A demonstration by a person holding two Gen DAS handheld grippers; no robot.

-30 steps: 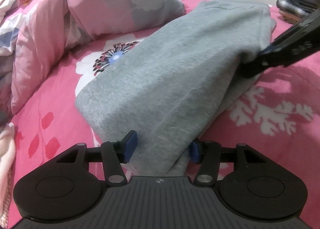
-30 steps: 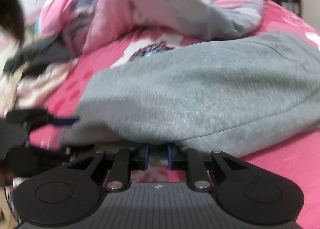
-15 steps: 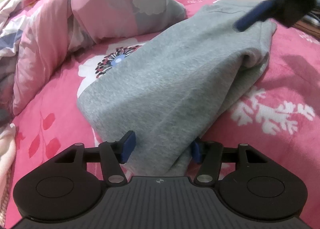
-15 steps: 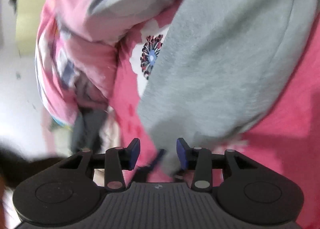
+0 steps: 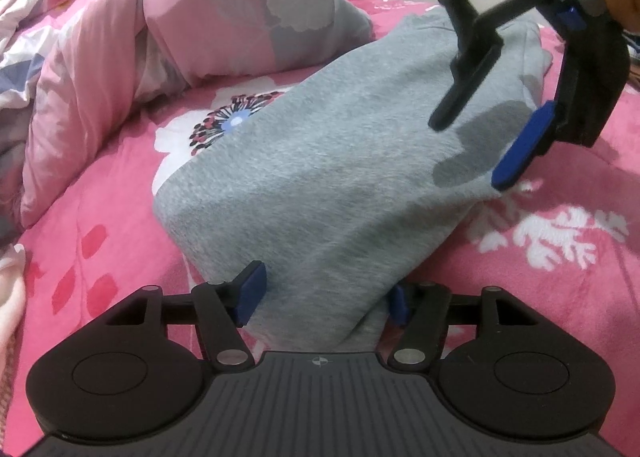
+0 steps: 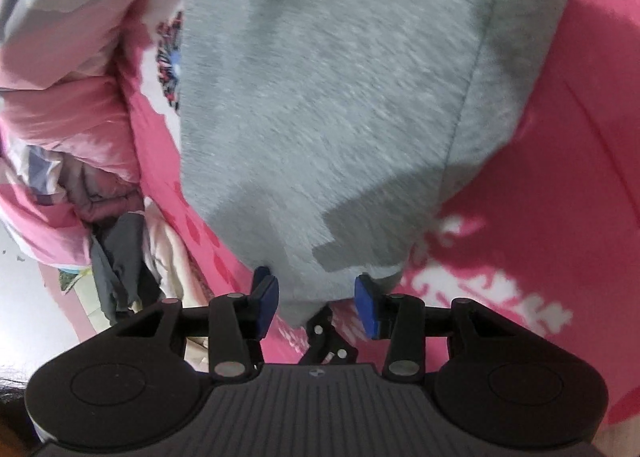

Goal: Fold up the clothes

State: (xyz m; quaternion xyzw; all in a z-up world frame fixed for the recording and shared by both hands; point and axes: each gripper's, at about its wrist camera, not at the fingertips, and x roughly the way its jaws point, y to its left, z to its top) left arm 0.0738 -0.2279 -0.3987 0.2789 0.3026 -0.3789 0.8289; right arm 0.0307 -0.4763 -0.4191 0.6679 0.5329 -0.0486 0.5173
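1. Fuzzy grey fleece garment [image 5: 320,177] lies folded, oblong, on the pink floral bed sheet [image 5: 560,277].
2. My left gripper [image 5: 324,297] stands wide, straddling its 6 o'clock edge.
3. My right gripper [image 6: 316,297] hovers wide, empty, above its 2 o'clock end.

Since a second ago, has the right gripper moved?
Yes. The right gripper let go of the grey garment's right edge, rose and opened, now hovering above it in the left wrist view.

Grey garment [image 5: 320,177] on pink floral bedsheet [image 5: 560,257], its near end between spread left tongs [image 5: 324,297].
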